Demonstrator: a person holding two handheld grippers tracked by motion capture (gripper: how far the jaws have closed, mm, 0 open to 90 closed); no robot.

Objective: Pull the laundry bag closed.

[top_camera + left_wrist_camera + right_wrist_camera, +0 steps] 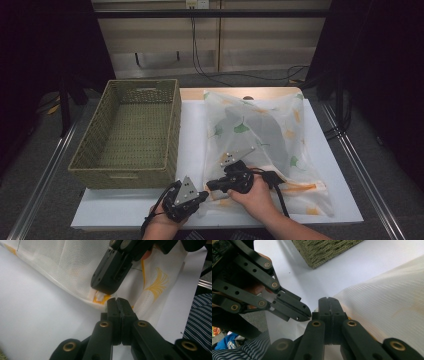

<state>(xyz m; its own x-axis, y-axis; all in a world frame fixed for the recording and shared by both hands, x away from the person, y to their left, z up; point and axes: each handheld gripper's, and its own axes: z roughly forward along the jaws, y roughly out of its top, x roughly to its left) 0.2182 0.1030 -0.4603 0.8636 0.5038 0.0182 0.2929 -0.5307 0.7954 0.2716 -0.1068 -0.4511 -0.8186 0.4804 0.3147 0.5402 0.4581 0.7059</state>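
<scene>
On the white table [190, 130], near the front edge, a see-through mesh bag [265, 145] lies flat. It has green and orange leaf shapes on it, and something dark and grey shows inside. The bag takes up most of the right half of the table, from the far edge nearly to the near edge. Its near left corner has an orange trim.

The left gripper [202, 195] sits at that corner, low by the table's front edge. In the left gripper view its two black jaws are pressed together, tip against the bag's edge; I cannot tell if any cloth is pinched between them. The right gripper [212, 186] is just beside it, over the same corner. In the right gripper view its jaws are pressed together too, beside the white mesh. The two grippers nearly touch.

A woven basket [131, 134] stands on the left side, its rim open to the top. A strip of bare white table runs between the basket and the bag. A thinner bare strip runs along the front edge under the basket.
</scene>
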